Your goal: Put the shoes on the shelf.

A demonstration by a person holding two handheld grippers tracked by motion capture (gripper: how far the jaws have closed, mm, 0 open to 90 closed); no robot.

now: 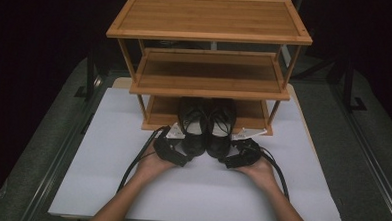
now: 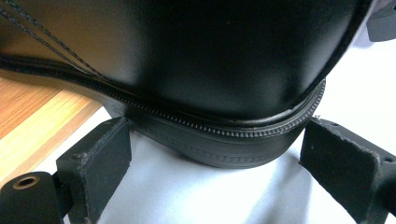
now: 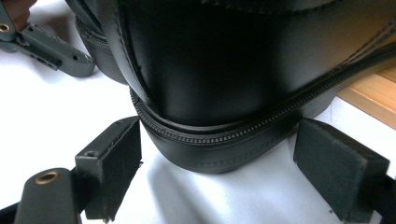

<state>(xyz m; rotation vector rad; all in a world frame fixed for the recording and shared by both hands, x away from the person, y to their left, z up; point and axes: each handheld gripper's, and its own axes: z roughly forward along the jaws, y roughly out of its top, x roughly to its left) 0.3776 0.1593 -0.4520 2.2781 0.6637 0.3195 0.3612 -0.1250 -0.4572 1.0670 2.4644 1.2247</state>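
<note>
Two black shoes sit side by side, heels on the rack's point(image 1: 153, 119) bottom shelf, toes out over the white table point(image 1: 107, 151). The left gripper point(image 1: 186, 159) faces the left shoe point(image 1: 193, 126), the right gripper point(image 1: 226, 161) the right shoe point(image 1: 220, 127); both sets of fingers are spread, straddling the toes ungripped. Glossy leather could slip if pinched only at the sole's edge.

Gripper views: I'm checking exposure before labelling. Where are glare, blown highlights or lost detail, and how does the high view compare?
Left gripper view: soft sheen on the left shoe, table washed pale. Right gripper view: table nearly blown white, right shoe dark but stitching readable. High view: dim, black surroundings, shoes lose detail under the rack.
</note>
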